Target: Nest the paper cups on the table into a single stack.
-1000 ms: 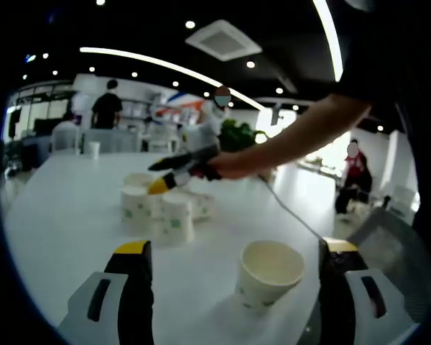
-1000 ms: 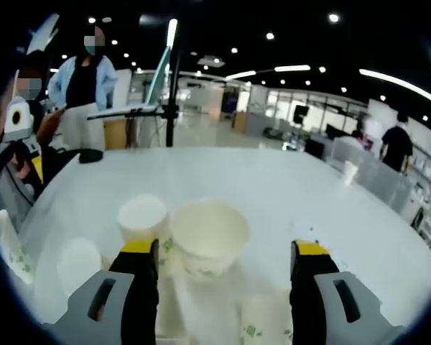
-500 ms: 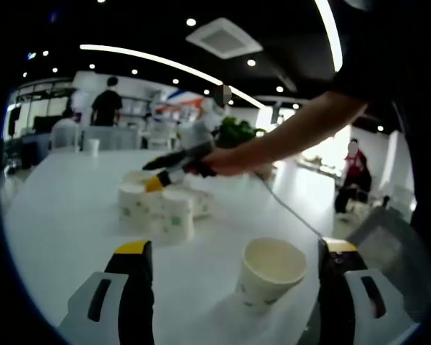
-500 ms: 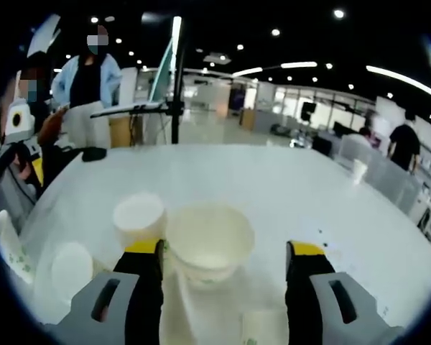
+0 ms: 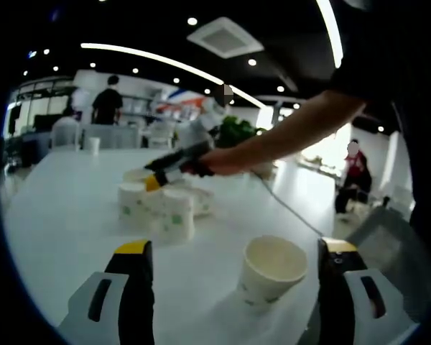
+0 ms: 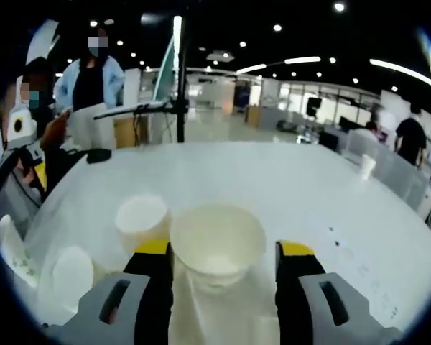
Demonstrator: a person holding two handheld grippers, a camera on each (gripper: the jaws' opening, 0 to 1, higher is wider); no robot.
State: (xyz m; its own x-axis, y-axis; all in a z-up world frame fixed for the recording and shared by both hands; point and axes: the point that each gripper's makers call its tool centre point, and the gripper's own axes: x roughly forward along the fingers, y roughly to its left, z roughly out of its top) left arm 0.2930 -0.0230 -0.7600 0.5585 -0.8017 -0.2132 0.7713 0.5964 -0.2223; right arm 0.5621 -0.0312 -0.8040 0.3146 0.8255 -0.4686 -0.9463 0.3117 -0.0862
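In the left gripper view, one upright paper cup [image 5: 271, 269] stands between the wide-apart jaws of my left gripper [image 5: 233, 269], nearer the right jaw and untouched. Farther off is a cluster of several white cups with green prints [image 5: 161, 208]. My right gripper [image 5: 158, 180] hovers over that cluster on an outstretched arm. In the right gripper view, my right gripper [image 6: 223, 251] brackets an upright cup [image 6: 217, 241]. Its left jaw meets the rim and a thin gap remains at the right jaw. Upside-down cups [image 6: 140, 215] [image 6: 72, 269] stand to the left.
The white table [image 6: 287, 180] stretches far ahead, with a lone cup [image 6: 366, 165] near its far edge. Another printed cup [image 6: 11, 248] lies at the far left. A stand pole [image 6: 179, 93] and a person [image 6: 90, 90] are beyond the table.
The right gripper's jaws have narrowed around the upright cup and moved closer over it. The left gripper and its cup have stayed put.
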